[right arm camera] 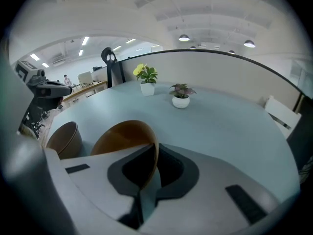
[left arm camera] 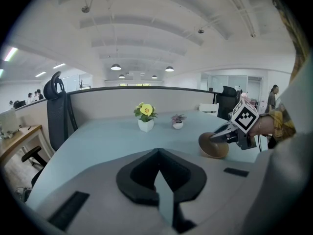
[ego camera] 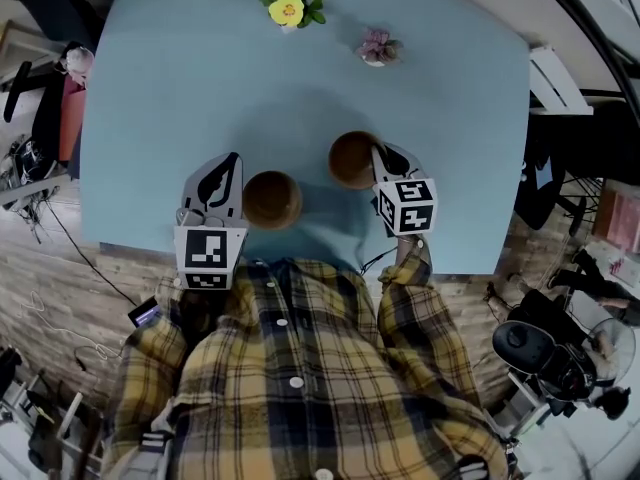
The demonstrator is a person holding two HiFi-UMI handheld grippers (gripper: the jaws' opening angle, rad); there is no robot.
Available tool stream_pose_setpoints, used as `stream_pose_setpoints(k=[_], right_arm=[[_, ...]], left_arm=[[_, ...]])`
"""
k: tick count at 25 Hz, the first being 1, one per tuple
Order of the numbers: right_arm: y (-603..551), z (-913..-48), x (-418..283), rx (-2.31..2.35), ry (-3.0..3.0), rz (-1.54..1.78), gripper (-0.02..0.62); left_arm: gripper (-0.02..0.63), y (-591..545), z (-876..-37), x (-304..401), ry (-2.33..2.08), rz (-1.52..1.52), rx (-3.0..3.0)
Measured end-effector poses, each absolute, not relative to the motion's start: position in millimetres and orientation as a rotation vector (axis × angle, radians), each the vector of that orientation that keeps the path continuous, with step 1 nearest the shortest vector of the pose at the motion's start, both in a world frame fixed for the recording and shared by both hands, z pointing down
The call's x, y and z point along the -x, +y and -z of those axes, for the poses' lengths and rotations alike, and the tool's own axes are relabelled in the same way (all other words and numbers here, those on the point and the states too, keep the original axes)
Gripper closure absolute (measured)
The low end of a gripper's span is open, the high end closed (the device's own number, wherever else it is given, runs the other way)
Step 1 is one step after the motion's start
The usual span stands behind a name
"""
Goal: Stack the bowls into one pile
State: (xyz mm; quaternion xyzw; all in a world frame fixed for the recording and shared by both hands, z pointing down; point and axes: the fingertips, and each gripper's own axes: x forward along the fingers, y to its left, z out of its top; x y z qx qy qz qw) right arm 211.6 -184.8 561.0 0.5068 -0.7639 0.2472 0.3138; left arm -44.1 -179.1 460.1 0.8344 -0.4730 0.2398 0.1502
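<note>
Two brown bowls stand on the light blue table (ego camera: 180,88). My right gripper (ego camera: 379,155) is shut on the near right rim of the right bowl (ego camera: 350,158). In the right gripper view that rim (right arm camera: 154,148) runs between the jaws of my right gripper (right arm camera: 155,150), and the bowl (right arm camera: 120,136) looks tipped. The left bowl (ego camera: 272,199) sits free, also seen in the right gripper view as the left bowl (right arm camera: 63,138). My left gripper (ego camera: 234,160) rests just left of it, shut and with nothing in it (left arm camera: 158,156). The left gripper view shows the right bowl (left arm camera: 213,146) held by the right gripper (left arm camera: 227,133).
A yellow flower in a white pot (ego camera: 288,3) and a small purple plant (ego camera: 378,48) stand at the table's far side. The near table edge (ego camera: 300,258) runs just in front of the person's checked shirt. Office chairs and cables surround the table.
</note>
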Motion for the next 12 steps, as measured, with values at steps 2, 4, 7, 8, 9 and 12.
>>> stream_pose_setpoints(k=[2, 4, 7, 8, 9, 12], right_arm=[[-182.8, -558.6, -210.6, -1.330, -2.013, -0.646, 0.578], [-179.2, -555.1, -209.2, -1.327, -2.016, -0.633, 0.580], [-174.2, -546.4, -205.6, -1.320, -2.027, -0.601, 0.580], [-173.3, -542.6, -204.3, -1.319, -2.033, -0.589, 0.580], [-172.3, -538.7, -202.8, -1.318, -2.039, -0.578, 0.580], [-168.8, -526.0, -196.0, -1.311, -2.063, -0.540, 0.580]], left_arm=[[0.615, -177.5, -457.5, 44.6, -1.366, -0.680, -2.402], [0.615, -174.5, -454.1, 45.7, -1.373, -0.670, -2.408], [0.615, -168.7, -447.8, 48.6, -1.389, -0.655, -2.419], [0.615, -166.9, -445.3, 49.4, -1.396, -0.648, -2.422], [0.615, -164.8, -442.8, 50.0, -1.403, -0.640, -2.425], [0.615, -156.7, -436.5, 52.8, -1.426, -0.618, -2.431]])
